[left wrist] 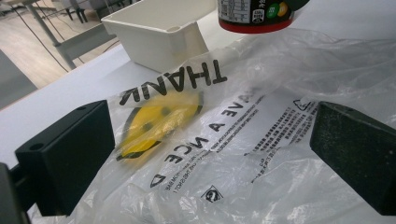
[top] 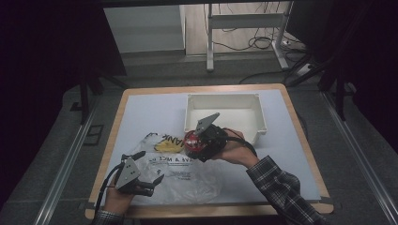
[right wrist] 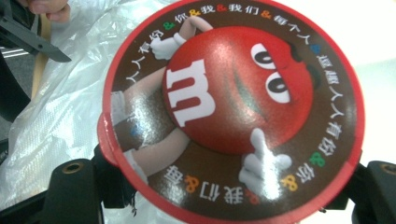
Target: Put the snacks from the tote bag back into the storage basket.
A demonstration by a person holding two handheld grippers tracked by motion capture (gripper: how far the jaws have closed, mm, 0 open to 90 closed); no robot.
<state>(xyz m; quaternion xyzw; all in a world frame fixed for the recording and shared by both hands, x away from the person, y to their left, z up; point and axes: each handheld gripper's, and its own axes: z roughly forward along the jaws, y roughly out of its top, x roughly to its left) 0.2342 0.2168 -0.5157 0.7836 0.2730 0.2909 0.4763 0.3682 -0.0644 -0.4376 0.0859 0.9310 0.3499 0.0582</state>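
high view: right gripper (top: 197, 143) clamps candy tub (top: 192, 142); left gripper (top: 152, 183) gapes over plastic bag (top: 187, 178).

One clear plastic bag (top: 180, 171), one red-lidded candy tub (top: 193, 143), one white bin (top: 225, 116) and two handheld grippers on one table (top: 141, 108).

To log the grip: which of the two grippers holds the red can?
The right gripper, shut on the can. The left gripper stands open over the bag.
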